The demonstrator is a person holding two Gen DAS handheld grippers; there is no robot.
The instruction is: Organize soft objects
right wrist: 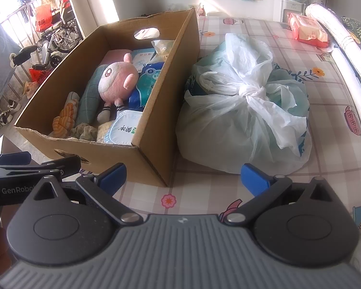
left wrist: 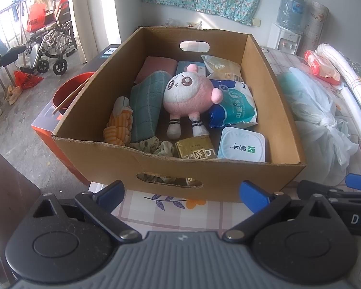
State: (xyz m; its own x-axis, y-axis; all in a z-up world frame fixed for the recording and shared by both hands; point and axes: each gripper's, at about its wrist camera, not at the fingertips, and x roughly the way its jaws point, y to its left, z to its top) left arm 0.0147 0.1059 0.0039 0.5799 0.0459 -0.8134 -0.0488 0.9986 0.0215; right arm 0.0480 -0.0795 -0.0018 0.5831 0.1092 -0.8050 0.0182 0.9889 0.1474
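Observation:
A cardboard box [left wrist: 228, 183] [right wrist: 154, 149] stands on the flowered tablecloth. In it lie a pink and white plush toy [left wrist: 187, 94] [right wrist: 115, 79], a folded teal towel [left wrist: 144, 108], an orange striped soft toy [left wrist: 119, 125] [right wrist: 63, 120], a green scrunchie [left wrist: 156, 144], wet-wipe packs [left wrist: 235, 106] and a white tub [left wrist: 243, 145]. My left gripper [left wrist: 183, 196] is open and empty in front of the box's near wall. My right gripper [right wrist: 184, 178] is open and empty by the box's near right corner.
A tied white plastic bag [right wrist: 248, 110] [left wrist: 312, 120] sits right of the box. A red tissue pack [right wrist: 308, 31] and a rolled cloth [right wrist: 337, 31] lie far right. A red bowl with chopsticks [left wrist: 69, 91] stands left of the box. A wheelchair [left wrist: 50, 45] stands beyond the table.

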